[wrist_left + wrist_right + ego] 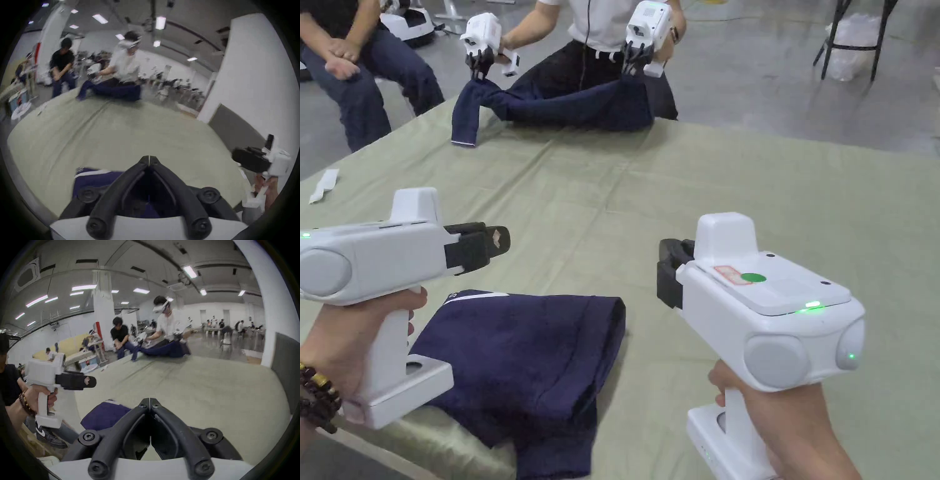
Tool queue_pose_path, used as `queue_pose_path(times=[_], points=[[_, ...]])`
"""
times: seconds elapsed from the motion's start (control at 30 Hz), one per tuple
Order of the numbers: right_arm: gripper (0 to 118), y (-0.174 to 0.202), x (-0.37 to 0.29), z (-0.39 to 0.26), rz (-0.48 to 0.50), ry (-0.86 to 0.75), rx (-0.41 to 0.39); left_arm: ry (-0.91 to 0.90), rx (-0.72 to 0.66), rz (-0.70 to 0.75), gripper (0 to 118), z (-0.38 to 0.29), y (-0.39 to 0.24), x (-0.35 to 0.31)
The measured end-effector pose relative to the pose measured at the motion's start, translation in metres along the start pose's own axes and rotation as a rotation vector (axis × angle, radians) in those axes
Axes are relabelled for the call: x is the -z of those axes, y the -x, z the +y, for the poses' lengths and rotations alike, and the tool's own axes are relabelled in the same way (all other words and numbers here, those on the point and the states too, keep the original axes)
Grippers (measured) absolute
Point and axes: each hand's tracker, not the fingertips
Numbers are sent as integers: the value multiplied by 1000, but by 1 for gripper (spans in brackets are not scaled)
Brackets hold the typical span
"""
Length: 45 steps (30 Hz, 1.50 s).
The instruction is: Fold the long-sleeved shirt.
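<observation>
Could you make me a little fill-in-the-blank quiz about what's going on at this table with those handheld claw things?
1. The folded shirt nearest the camera is dark ____ in colour.
2. The left claw has its jaws ____, with nothing between them.
3. The table cloth is pale ____.
4. Across the table, another person lifts a second garment with ____ claws.

Missing words: blue; shut; green; two

Green-covered surface (737, 187), person opposite (600, 25) lifting another navy garment (575, 103), seated person (356, 56), paper scrap (324, 185) at left
</observation>
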Motion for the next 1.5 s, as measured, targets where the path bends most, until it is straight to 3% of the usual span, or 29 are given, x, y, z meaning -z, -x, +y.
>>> queue_pose_path(times=[0.17, 0.3, 0.47, 0.6, 0.87, 1.1, 1.23, 1.27, 1.33, 1.37, 1.4, 1.47, 1.5], points=[[0, -75, -104, 28, -186, -139, 33, -158, 124, -58, 4, 2, -141, -2], [0, -125, -178, 23, -431, -197, -50, -194, 159, -160, 4, -22, -229, 7], [0, -175, -246, -11, -580, -269, -29, -320, 323, -49, 4, -80, -305, 30], [0, -197, -274, -48, -710, -262, -29, -323, 337, 8, 4, -132, -331, 52], [0, -199, -285, -117, -695, -252, -39, -243, 323, 53, 4, -193, -335, 49], [0, -198, -271, -125, -703, -211, -27, -259, 373, 112, 4, -193, -328, 41], [0, -199, -272, -124, -706, -209, -27, -250, 326, 115, 6, -190, -321, 42], [0, -199, -273, -124, -704, -209, -27, -248, 326, 118, 13, -190, -319, 42], [0, -198, -272, -121, -699, -209, -34, -232, 325, 106, 58, -189, -317, 42], [2, -198, -272, -120, -699, -210, -31, -230, 325, 102, 81, -190, -317, 42], [22, -199, -272, -120, -697, -214, -25, -234, 328, 109, 100, -191, -318, 42], [73, -199, -271, -120, -690, -218, -18, -265, 324, 116, 110, -192, -316, 38], [107, -199, -269, -119, -688, -216, -19, -280, 320, 111, 111, -191, -315, 38]])
